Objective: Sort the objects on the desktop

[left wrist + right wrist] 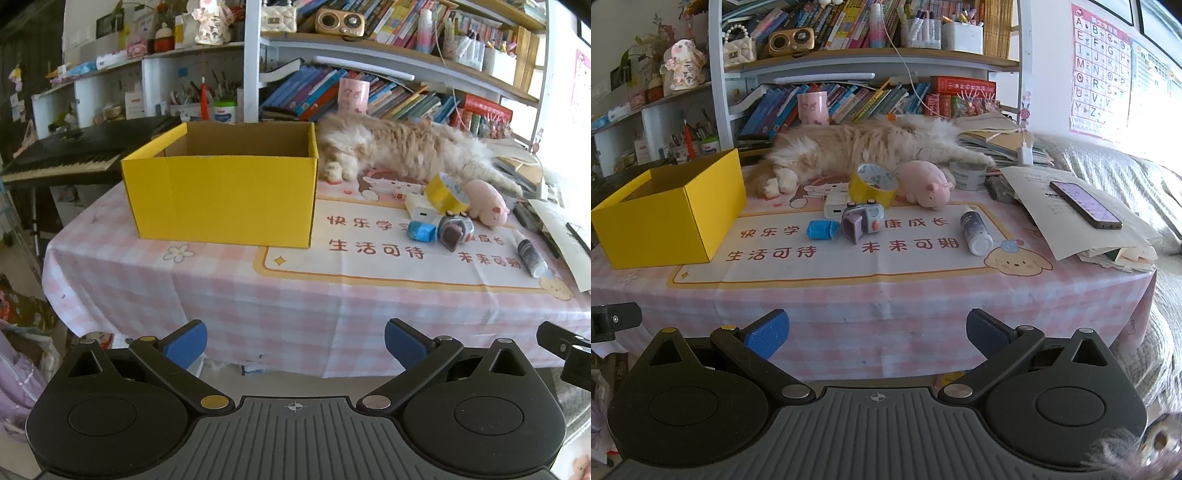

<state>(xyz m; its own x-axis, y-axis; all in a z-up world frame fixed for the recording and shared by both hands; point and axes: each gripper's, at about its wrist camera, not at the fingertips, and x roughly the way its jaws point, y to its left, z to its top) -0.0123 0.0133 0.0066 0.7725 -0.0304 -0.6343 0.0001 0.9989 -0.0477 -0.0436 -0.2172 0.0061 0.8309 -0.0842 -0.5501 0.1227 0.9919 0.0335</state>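
An open yellow box (221, 195) (668, 218) stands on the table's left. To its right lie a yellow tape roll (445, 194) (873, 184), a pink plush pig (485, 203) (925, 182), a white charger (419, 210) (834, 208), a blue wrapped piece (421, 230) (822, 229), a toy camera (454, 230) (862, 221) and a small bottle (532, 254) (975, 230). My left gripper (295, 343) and right gripper (877, 334) are open and empty, held before the table's front edge.
A cat (399, 147) (871, 142) lies along the back of the table. A phone (1086, 203) rests on papers at the right. Bookshelves (868, 55) stand behind. A keyboard piano (62, 155) is at the left, a bed (1126, 177) at the right.
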